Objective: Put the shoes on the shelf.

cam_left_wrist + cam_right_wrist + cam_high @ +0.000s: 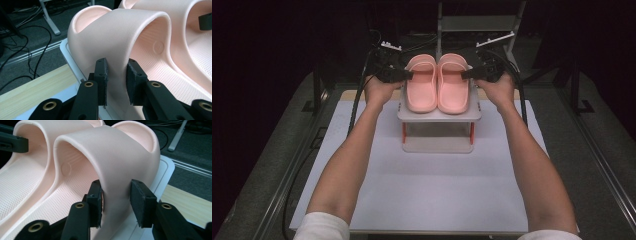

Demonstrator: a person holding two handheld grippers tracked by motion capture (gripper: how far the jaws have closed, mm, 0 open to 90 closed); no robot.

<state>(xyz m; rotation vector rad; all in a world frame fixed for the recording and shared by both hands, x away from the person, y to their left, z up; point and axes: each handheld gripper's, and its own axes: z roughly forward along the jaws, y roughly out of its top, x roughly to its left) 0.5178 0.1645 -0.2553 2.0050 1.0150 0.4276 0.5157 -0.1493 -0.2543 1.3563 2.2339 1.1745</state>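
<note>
Pink foam, soft and dimpled inside: a pair of slippers sits side by side on the top tier of a small white rack near the far edge of the table. The left slipper is mine to take with the left gripper, the right slipper with the right gripper.

In the left gripper view the jaws straddle the outer root of the left slipper's strap; both pads look to be touching it, narrow, though I cannot tell how firmly they bite. In the right gripper view my jaws bracket the right slipper's strap too, but the outer pad stands apart from the foam, so that grip is not yet closed.

I judge this the grasping step, just ahead of a lift. Next I should finish closing the right jaws, then raise both slippers together, level, clear of the rack's raised lip.
</note>
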